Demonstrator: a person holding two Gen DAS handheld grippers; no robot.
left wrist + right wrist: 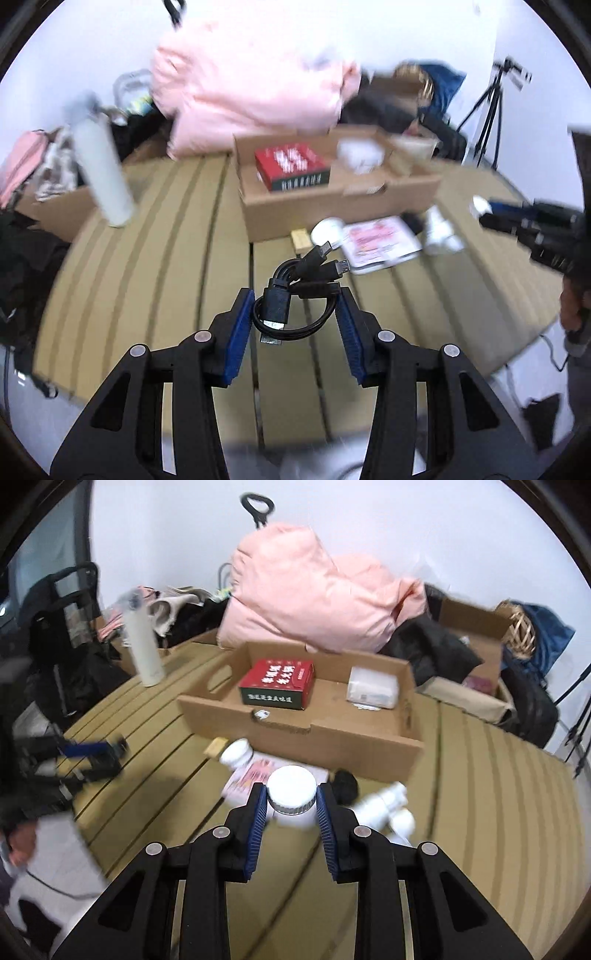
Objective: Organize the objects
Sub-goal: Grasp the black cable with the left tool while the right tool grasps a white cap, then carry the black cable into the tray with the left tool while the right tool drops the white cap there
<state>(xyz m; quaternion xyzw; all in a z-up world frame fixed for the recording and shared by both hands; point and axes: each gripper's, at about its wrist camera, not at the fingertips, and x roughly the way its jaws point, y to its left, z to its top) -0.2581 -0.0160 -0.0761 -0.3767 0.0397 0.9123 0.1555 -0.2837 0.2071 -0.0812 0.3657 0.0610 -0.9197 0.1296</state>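
My left gripper (295, 314) clamps the coiled black cable (295, 306) above the slatted table (166, 258); my right gripper (291, 805) pinches a white jar (292, 792) by its lid. Both face the cardboard box (295, 731), probably their destination.

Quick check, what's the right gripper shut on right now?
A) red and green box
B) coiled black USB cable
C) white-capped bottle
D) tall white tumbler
C. In the right wrist view the right gripper has its jaws closed against the white-capped bottle. The coiled black cable is in the left gripper, and the red and green box lies in the cardboard box.
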